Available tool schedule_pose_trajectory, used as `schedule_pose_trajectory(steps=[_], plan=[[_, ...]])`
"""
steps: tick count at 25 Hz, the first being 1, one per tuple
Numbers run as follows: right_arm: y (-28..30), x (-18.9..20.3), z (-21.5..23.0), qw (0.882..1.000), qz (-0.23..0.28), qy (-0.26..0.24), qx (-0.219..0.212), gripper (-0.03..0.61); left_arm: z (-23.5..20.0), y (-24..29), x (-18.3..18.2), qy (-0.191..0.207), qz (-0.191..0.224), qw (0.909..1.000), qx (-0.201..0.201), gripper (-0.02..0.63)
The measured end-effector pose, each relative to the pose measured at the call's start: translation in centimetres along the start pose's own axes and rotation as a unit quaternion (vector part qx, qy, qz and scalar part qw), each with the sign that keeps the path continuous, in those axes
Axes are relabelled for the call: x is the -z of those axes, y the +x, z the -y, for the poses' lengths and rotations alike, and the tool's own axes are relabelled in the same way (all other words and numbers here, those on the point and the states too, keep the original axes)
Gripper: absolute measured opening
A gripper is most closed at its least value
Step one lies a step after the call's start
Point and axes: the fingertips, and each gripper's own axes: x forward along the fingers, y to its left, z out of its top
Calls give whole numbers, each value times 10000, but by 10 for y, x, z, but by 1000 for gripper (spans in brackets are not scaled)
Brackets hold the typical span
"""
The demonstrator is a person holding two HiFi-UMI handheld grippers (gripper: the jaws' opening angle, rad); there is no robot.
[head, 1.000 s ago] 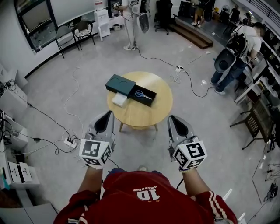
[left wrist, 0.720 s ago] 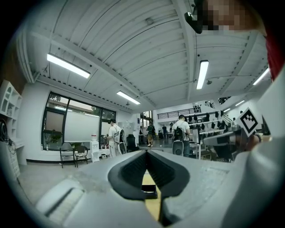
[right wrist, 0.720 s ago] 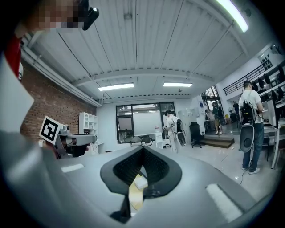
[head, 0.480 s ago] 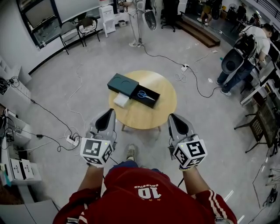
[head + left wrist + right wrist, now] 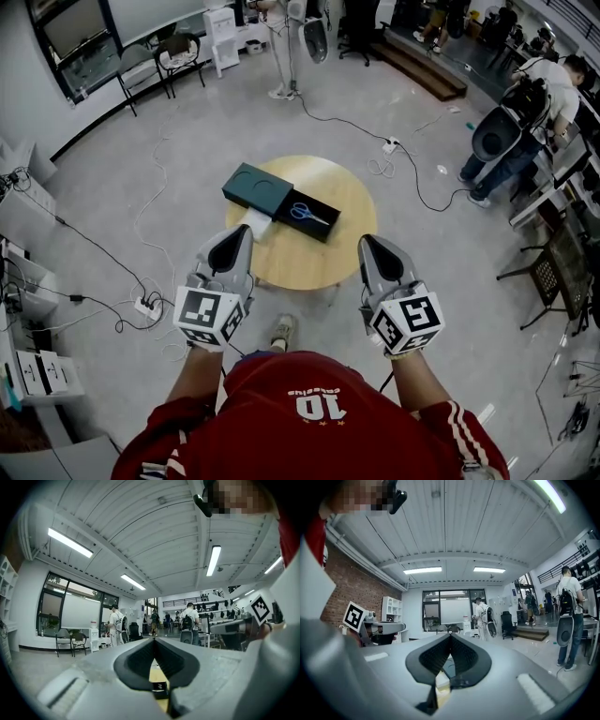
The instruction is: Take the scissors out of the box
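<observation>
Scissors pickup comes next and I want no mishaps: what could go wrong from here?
The scissors lie flat in the box; a pinch could slip or drag the box across the table. The left gripper and right gripper are both shut, so jaws must open first. A power strip with cables lies on the floor nearby: possible trip.

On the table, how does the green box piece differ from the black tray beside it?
The green box piece is closed on top, with a ring pressed into it and nothing on it; the black tray is open and holds the blue-handled scissors. The green box piece looks taller and lies further left; the black tray is shallower, nearer the middle of the round table. Both are rectangular, lie flat, and sit against each other.
</observation>
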Motion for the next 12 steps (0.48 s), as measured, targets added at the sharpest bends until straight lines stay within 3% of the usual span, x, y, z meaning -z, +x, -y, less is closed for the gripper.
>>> schedule_pose_trajectory(steps=[3, 9, 12], plan=[[11, 1, 0, 10000, -34, -93, 12, 11, -6, 5, 0, -6, 2, 10000, -5, 3], [18, 2, 0, 9996, -80, -182, -182, 134, -5, 11, -1, 10, -25, 10000, 17, 3], [23, 7, 2, 9991, -165, -209, -323, 152, -5, 13, -1, 6, -37, 10000, 20, 3]])
